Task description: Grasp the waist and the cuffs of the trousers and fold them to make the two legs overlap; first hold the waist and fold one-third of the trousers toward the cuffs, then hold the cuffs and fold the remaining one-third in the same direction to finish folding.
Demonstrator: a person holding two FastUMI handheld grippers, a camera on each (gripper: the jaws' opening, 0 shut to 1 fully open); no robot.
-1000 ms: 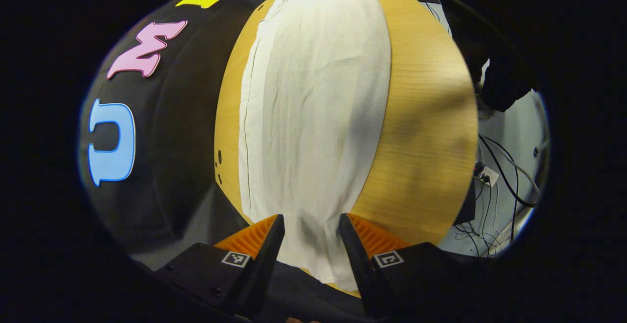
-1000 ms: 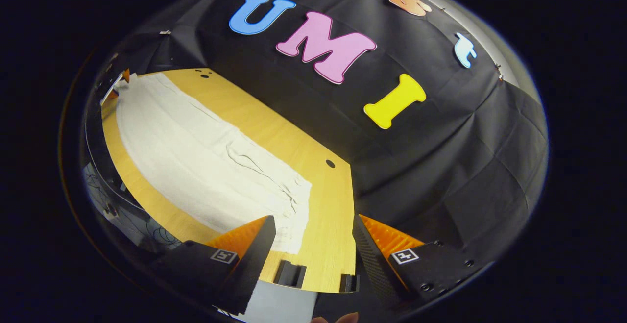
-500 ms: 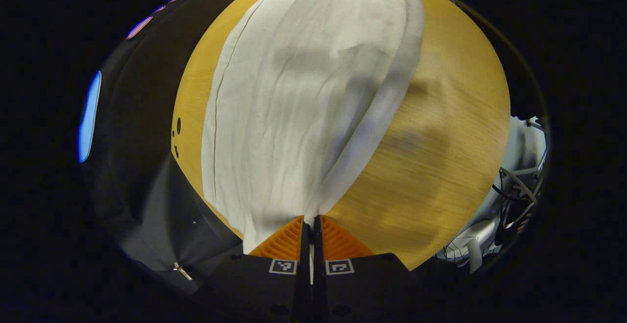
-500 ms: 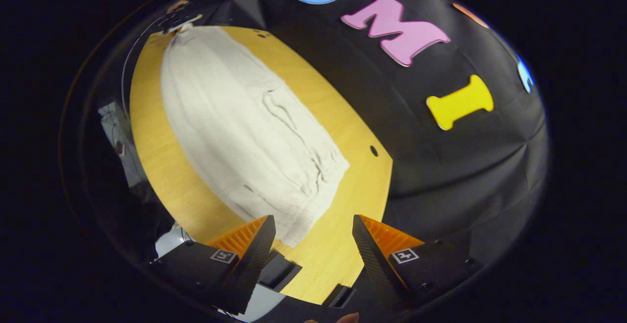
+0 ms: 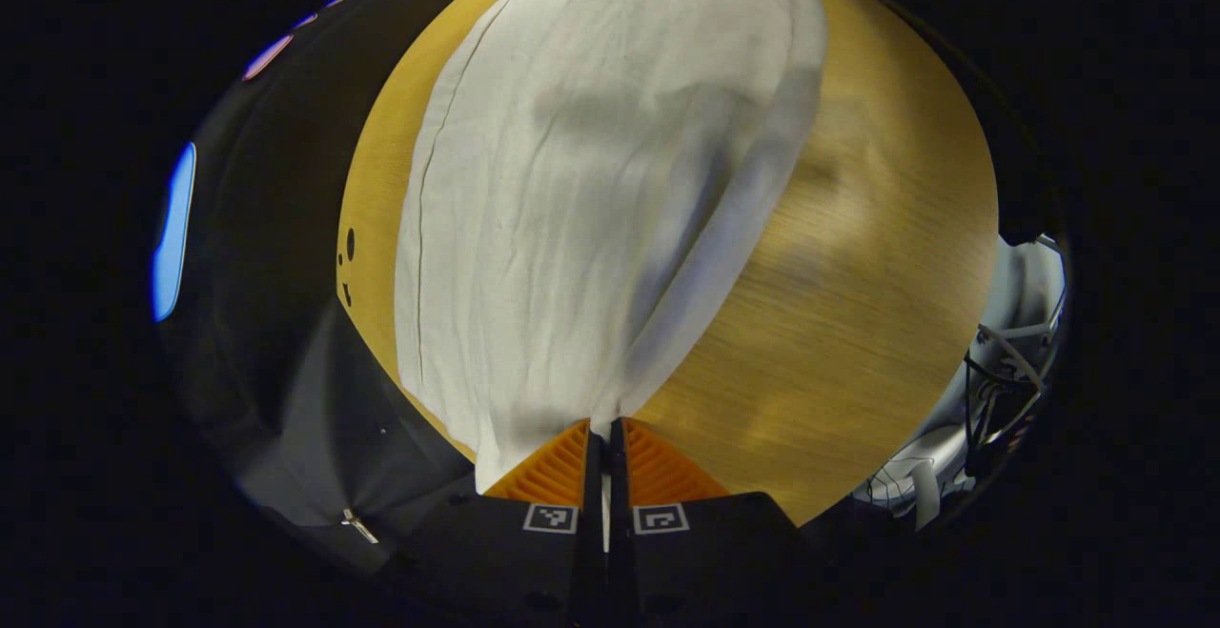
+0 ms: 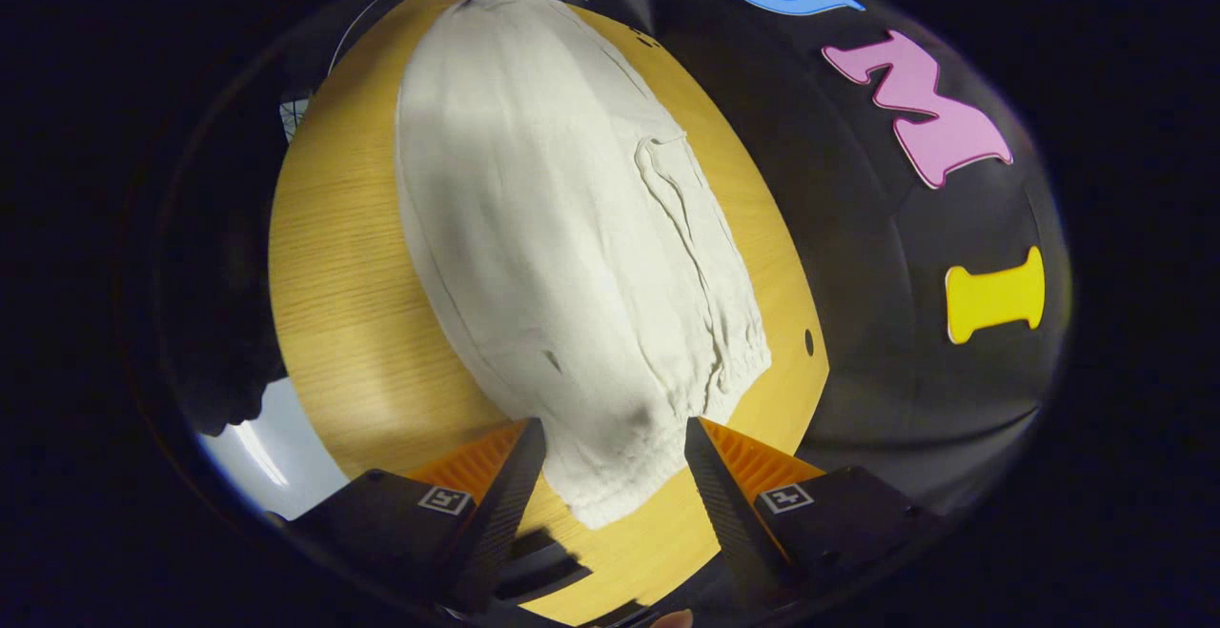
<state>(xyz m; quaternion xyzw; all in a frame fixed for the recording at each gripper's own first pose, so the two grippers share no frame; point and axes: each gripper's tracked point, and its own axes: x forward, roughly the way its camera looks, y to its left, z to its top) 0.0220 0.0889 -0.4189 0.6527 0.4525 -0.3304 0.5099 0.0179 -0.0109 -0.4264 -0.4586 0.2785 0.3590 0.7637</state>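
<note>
Jaws of my left gripper [image 5: 606, 430] are pinched together on the cuff end of the white trousers [image 5: 591, 190]. Those of my right gripper [image 6: 610, 437] stand apart, straddling the waist on the wooden tabletop [image 6: 343, 304].

No legible text or labels

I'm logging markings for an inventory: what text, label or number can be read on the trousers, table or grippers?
On the trousers: no readable print or tag.
On the table: none.
On the left gripper and right gripper: square coded markers, patterns rather than words or numbers.
</note>
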